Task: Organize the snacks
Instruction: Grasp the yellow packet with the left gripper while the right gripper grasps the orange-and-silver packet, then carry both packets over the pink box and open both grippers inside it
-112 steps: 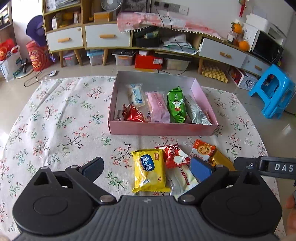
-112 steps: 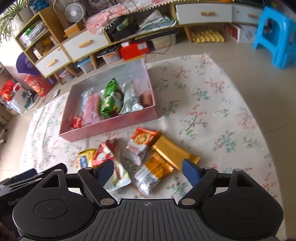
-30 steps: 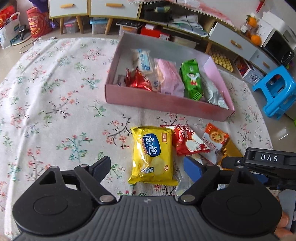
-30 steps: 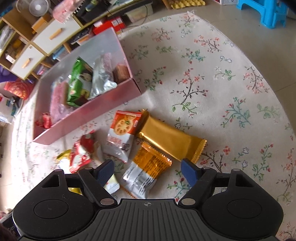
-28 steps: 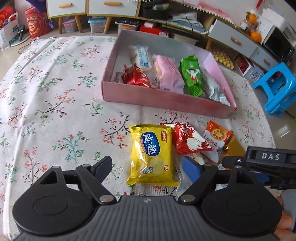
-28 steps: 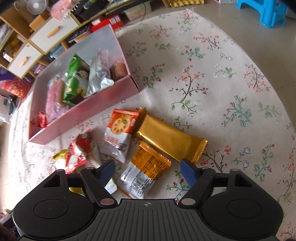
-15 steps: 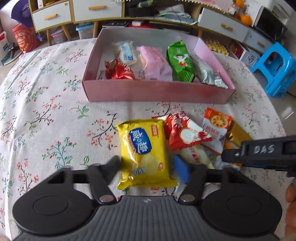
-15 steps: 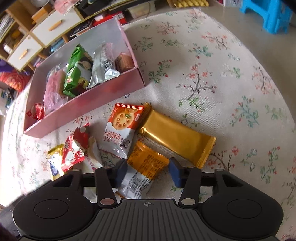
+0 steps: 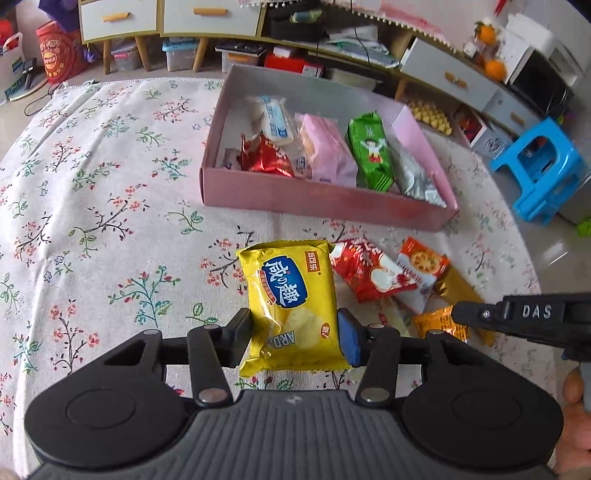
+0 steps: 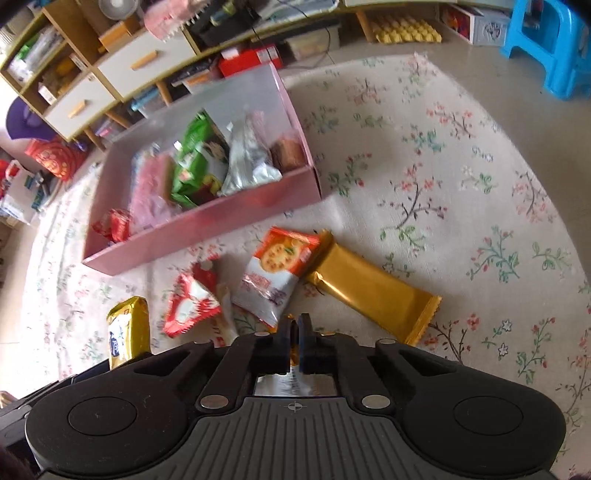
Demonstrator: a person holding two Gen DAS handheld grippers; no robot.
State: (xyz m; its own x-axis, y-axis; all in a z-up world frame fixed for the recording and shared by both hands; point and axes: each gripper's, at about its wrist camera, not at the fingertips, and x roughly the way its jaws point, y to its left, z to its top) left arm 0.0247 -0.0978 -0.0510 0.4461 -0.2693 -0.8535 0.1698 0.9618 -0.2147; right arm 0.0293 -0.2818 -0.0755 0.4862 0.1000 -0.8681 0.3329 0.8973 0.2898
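Note:
My left gripper (image 9: 293, 338) is shut on the yellow snack packet (image 9: 291, 295), its fingers pressing both long sides near the bottom. My right gripper (image 10: 294, 334) is shut on the orange-and-silver packet (image 10: 291, 354), mostly hidden between the fingers; that packet also shows in the left wrist view (image 9: 437, 325). The pink box (image 9: 314, 199) holds several snacks. On the cloth in front of it lie a red-white packet (image 10: 190, 301), an orange cracker packet (image 10: 275, 275) and a gold bar (image 10: 373, 293).
A floral tablecloth (image 9: 110, 221) covers the round table, whose edge curves close on the right (image 10: 569, 295). A blue stool (image 9: 543, 166) stands on the floor to the right. Cabinets and shelves (image 9: 155, 22) line the back wall.
Both grippers have closed from open: the left onto the yellow packet, the right onto the orange-and-silver packet. Both moved down and forward toward the loose snacks.

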